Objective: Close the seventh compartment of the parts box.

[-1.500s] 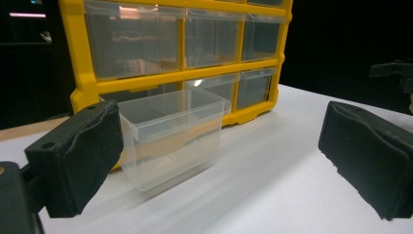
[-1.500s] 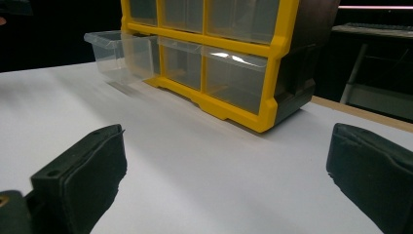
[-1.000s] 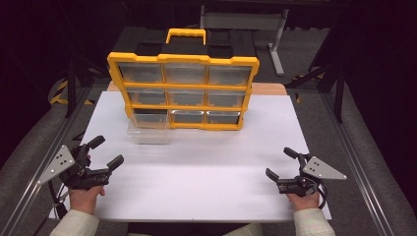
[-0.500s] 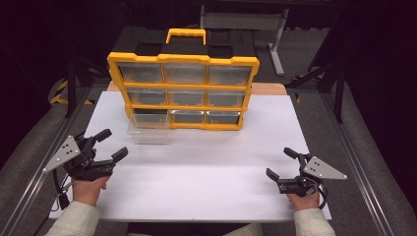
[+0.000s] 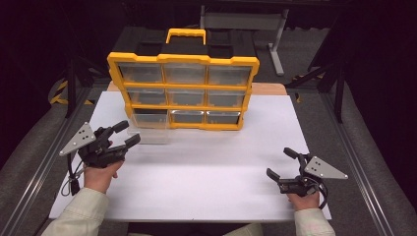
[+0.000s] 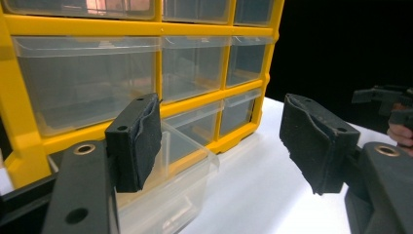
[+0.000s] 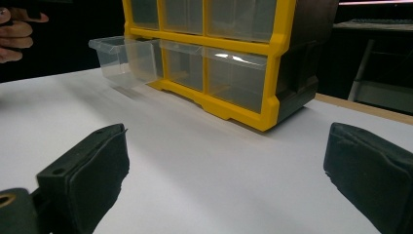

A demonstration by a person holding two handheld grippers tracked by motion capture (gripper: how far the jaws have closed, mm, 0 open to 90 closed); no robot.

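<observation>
Drawer organizer [image 6: 146, 73] in left gripper view: cut off at 12 and 9 o'clock edges, top row only partly in frame. Pulled-out bottom drawer [image 6: 180, 185] runs off the 6 o'clock edge, near end partly behind one pad of left tongs [image 6: 221, 146]. Contents of clear drawers: can't tell, too hazy. Right tongs [image 6: 384, 100] at 3 o'clock cut by frame edge, blurred.

Right gripper view: organizer top cropped at 12 o'clock; left hand [image 7: 17, 34] at 10 o'clock cut off at edge, what it holds too dark to make out. Own pads [image 7: 375, 175] clipped at 6 and 3 o'clock.

High view: forearms cut off at 6 o'clock; surface [image 5: 206, 167] rear edge hidden behind organizer.
</observation>
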